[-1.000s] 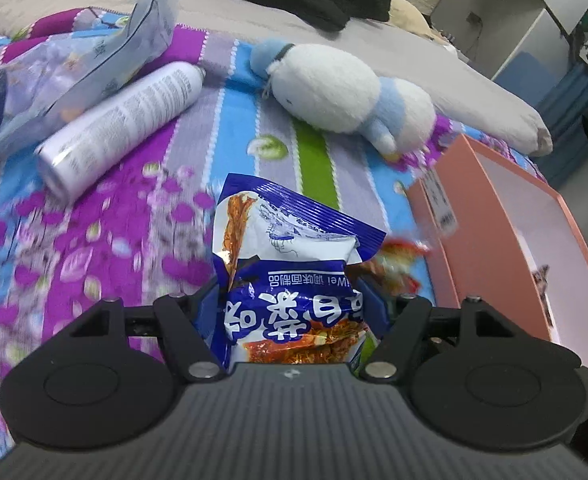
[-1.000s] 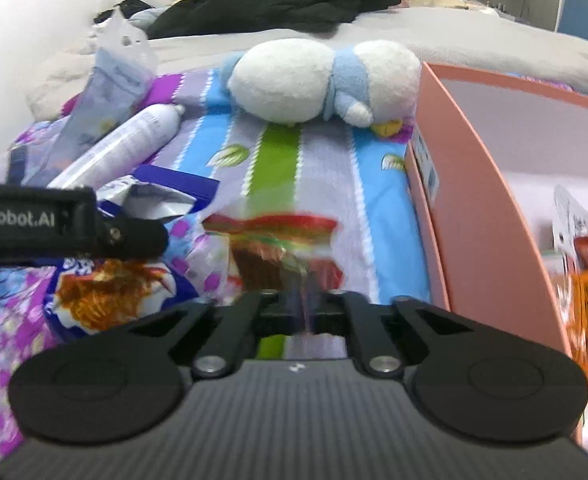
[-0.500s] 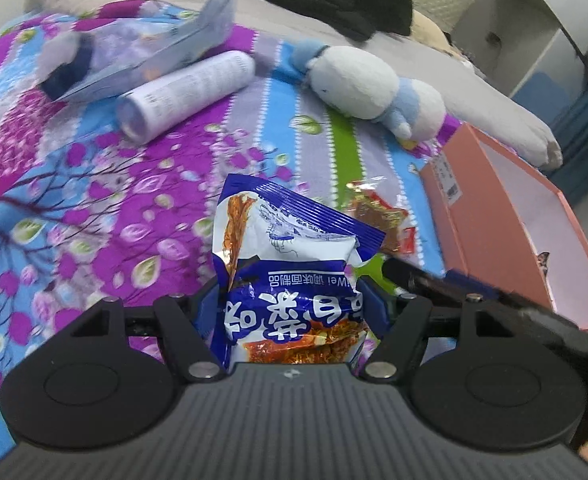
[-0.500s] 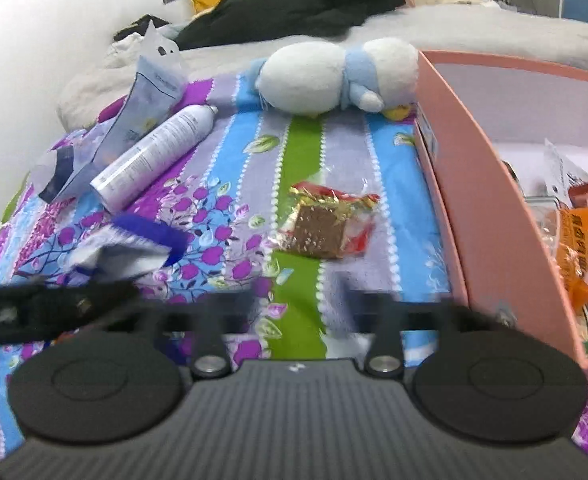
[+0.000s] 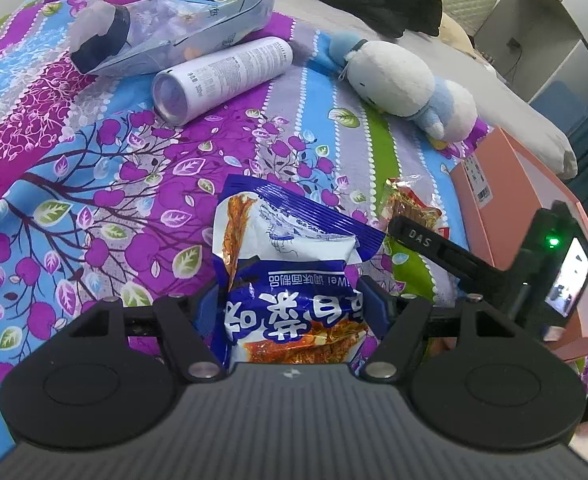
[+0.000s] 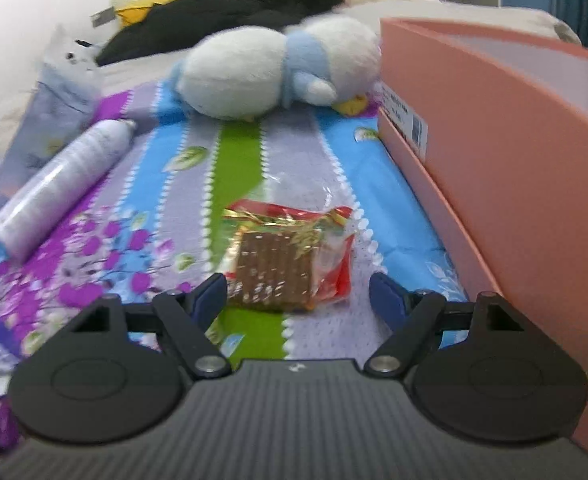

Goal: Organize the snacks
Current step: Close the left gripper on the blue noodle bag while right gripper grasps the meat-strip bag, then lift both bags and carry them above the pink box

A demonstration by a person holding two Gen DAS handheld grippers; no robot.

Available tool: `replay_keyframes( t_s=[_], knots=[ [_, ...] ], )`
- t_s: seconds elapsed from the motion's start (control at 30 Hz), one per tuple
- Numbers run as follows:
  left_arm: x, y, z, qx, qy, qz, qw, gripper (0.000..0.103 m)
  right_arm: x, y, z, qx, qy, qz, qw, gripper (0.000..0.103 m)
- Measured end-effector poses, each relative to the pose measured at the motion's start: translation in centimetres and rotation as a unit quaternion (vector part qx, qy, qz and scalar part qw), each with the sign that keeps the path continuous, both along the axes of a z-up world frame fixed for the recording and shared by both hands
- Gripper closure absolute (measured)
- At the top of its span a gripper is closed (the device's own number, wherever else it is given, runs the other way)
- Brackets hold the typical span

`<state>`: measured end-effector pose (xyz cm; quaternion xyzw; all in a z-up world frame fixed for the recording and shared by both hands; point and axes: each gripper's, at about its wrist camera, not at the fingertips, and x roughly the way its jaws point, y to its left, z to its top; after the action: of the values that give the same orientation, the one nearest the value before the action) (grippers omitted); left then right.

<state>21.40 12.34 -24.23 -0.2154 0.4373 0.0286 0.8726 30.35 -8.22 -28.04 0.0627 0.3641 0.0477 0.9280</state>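
beside the pink box (image 6: 506, 184), on the bed, the small red snack packet (image 6: 289, 256) lies between the wide-open fingers of the right hand-held gripper (image 6: 298, 292). the left hand-held gripper (image 5: 289, 304) clamps the blue snack bag (image 5: 285, 256). the slick wrapper may slip if pinched only at its edge.

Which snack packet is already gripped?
The blue-and-white packet, clamped in the left gripper; the red-and-gold packet lies loose between the open right gripper fingers.
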Motion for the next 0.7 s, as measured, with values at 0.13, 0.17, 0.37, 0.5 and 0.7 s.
replay_keyframes(
  t_s=[0.13, 0.17, 0.37, 0.5, 0.7],
  knots=[
    [0.5, 0.1, -0.1, 0.002, 0.002, -0.001, 1.0, 0.029, 1.0, 0.3, -0.1, -0.005, -0.003, 0.018, 1.0, 0.024],
    [0.6, 0.1, -0.2, 0.002, 0.002, -0.001, 1.0, 0.029, 1.2, 0.4, 0.0, -0.006, 0.0, 0.024, 1.0, 0.032],
    [0.7, -0.1, 0.5, 0.004, -0.003, 0.0, 1.0, 0.029, 1.0, 0.7, 1.2, 0.028, 0.018, 0.048, 0.998, 0.059],
    [0.3, -0.5, 1.3, 0.008, -0.008, -0.003, 0.9999, 0.029, -0.5, 0.7, 2.8, 0.052, 0.025, 0.059, 0.997, 0.066],
    [-1.3, -1.2, 1.8, 0.0, -0.016, -0.001, 0.9999, 0.029, -3.6, 0.6, 5.0, 0.04, 0.016, 0.084, 0.996, 0.068]
  ],
)
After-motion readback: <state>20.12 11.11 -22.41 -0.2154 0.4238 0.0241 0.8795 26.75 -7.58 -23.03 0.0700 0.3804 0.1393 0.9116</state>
